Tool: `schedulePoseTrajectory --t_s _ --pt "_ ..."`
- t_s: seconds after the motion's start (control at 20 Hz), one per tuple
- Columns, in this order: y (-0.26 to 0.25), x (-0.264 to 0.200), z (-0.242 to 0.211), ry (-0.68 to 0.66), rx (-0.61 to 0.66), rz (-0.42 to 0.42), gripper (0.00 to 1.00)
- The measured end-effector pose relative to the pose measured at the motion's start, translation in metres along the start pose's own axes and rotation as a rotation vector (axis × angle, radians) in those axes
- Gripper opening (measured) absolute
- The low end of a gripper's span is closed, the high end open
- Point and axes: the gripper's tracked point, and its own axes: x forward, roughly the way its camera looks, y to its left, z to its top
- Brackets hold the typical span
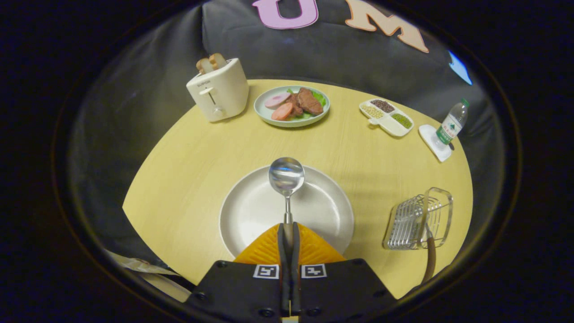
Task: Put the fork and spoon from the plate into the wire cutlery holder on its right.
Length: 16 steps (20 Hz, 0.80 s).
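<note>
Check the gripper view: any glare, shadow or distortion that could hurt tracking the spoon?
Gripper view: fisheye bends the round yellow wooden table edge; the shiny metal spoon, clamped by the gripper with jaws closed on its handle, mirrors the booth in its bowl; soft shadow falls on the empty white plate; the wire cutlery holder glints; focus is sharp overall.
</note>
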Motion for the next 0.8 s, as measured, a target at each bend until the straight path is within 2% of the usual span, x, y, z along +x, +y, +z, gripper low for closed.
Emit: schedulePoseTrajectory --t_s 0.45,0.8 --pt "-0.048 -0.044 0.016 -0.007 0.045 -0.017 0.04" --pt "-0.114 -0.082 0.021 -0.007 0.024 -0.126 0.04"
